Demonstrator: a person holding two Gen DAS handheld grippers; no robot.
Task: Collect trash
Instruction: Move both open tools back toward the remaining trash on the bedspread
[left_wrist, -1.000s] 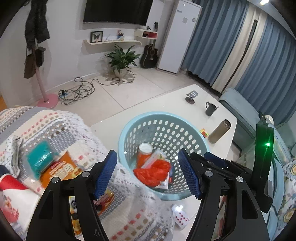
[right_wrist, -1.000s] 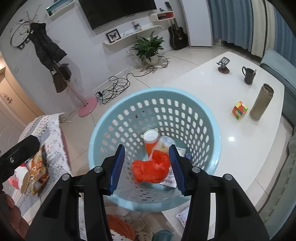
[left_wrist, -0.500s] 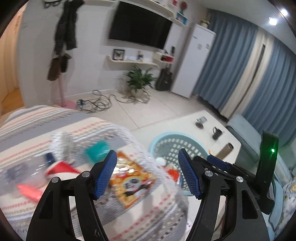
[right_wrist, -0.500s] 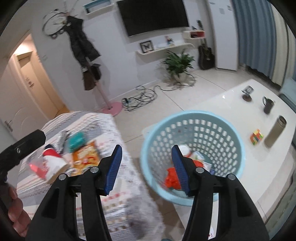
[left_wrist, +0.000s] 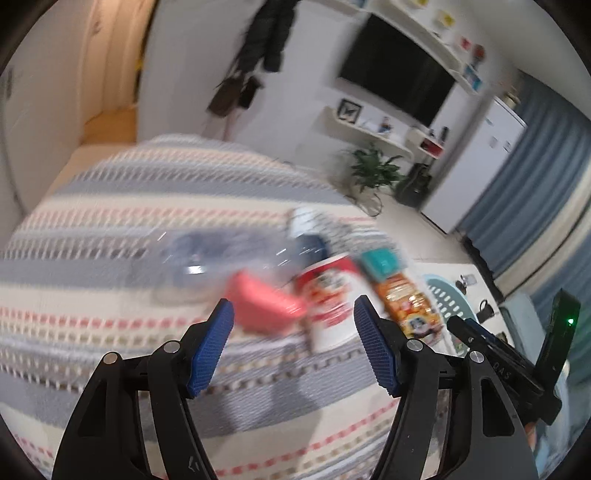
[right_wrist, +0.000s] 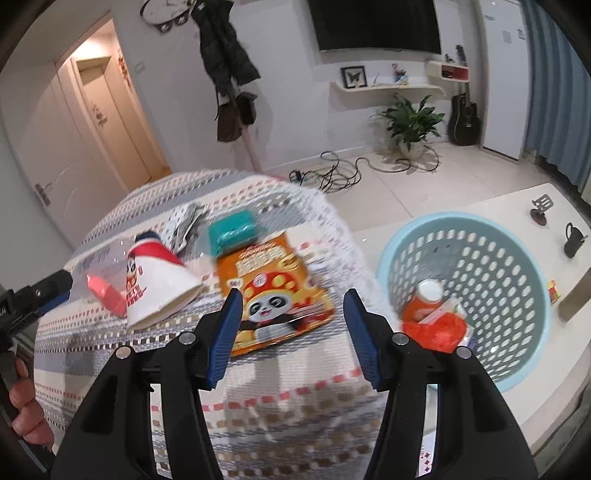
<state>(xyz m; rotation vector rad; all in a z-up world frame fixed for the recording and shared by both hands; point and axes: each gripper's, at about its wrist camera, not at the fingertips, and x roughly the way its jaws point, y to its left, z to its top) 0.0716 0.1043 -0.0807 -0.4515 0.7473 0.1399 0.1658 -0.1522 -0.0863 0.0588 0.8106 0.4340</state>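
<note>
Trash lies on a striped bedspread (right_wrist: 280, 406): an orange panda snack bag (right_wrist: 273, 291), a red-and-white paper cup (right_wrist: 159, 284) on its side, a pink piece (right_wrist: 105, 295), a teal packet (right_wrist: 231, 230) and crumpled patterned paper (right_wrist: 184, 221). My right gripper (right_wrist: 291, 332) hangs open above the snack bag's near end, holding nothing. My left gripper (left_wrist: 291, 347) is open and empty over the blurred paper cup (left_wrist: 332, 295) and pink piece (left_wrist: 262, 306). The light blue basket (right_wrist: 461, 218) on the right holds an orange bottle (right_wrist: 424, 299) and a red plastic bag (right_wrist: 436, 330).
The basket stands on a white table (right_wrist: 517, 199) with a black mug (right_wrist: 572, 240), a colour cube (right_wrist: 553, 291) and a flask (right_wrist: 576, 299). A hand (right_wrist: 26, 417) shows at the lower left. Beyond the bed are a coat stand (right_wrist: 236, 122), floor cables (right_wrist: 340, 173) and a plant (right_wrist: 410, 122).
Both grippers have swung left, from over the basket to over the bedspread with the trash. The right jaws stand wider than a second ago. Nothing was picked up.
</note>
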